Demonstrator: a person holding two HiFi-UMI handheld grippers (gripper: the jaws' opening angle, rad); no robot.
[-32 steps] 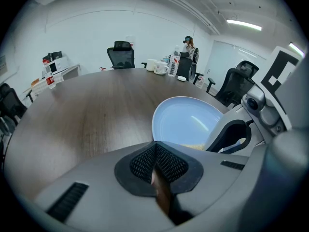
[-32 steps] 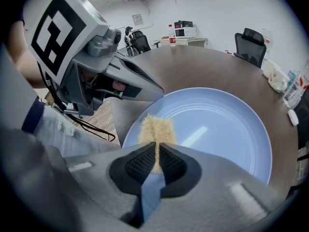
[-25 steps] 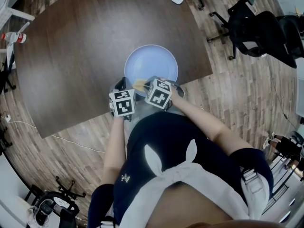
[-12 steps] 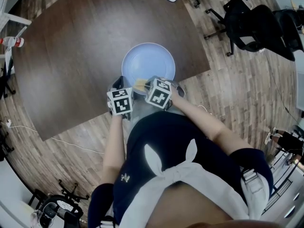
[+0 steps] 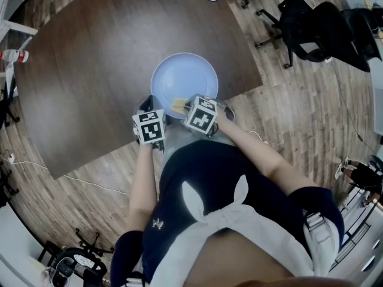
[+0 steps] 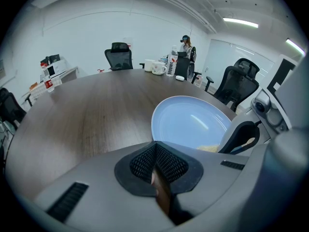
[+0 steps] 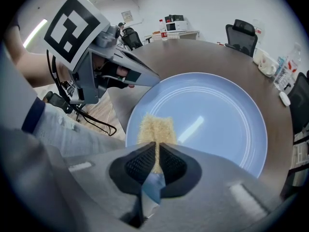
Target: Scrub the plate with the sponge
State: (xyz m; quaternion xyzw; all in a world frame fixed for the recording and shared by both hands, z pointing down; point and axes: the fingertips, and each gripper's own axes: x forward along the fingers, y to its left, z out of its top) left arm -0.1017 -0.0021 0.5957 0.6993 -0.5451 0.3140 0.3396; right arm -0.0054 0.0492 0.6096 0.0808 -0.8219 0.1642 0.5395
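We've got the pale blue plate (image 5: 185,76) sitting at the near edge of the dark wood table (image 5: 90,52), right in front of us.

Our right gripper (image 7: 155,156) has its jaws clamped on the yellow sponge (image 7: 155,127). The sponge pokes forward out of the pads and lies over the near-left part of the plate, just inside the rim. Whether it's actually pressing on the surface or sitting just above it, we can't tell.

Our left gripper (image 6: 155,153) has its jaws pinched together with nothing between them. It's parked at the plate's near-left rim, just beside the right gripper. In the right gripper view its tip looks to be right at the rim, but we can't say for sure it touches.

On the writing side, there's not much to report. The only print we can properly make out is the bold black-and-white square pattern on each marker cube (image 5: 149,126), and that's blocks, not letters. A bottle (image 6: 47,81) with a red cap and a label stands off to the left of the table, but its print is too small to read.

Some white mugs (image 6: 158,67) sit at the table's far edge. Black office chairs (image 5: 311,28) stand on the wood-plank floor (image 5: 299,118) to the right, and a person (image 6: 186,43) is standing at the back of the room.
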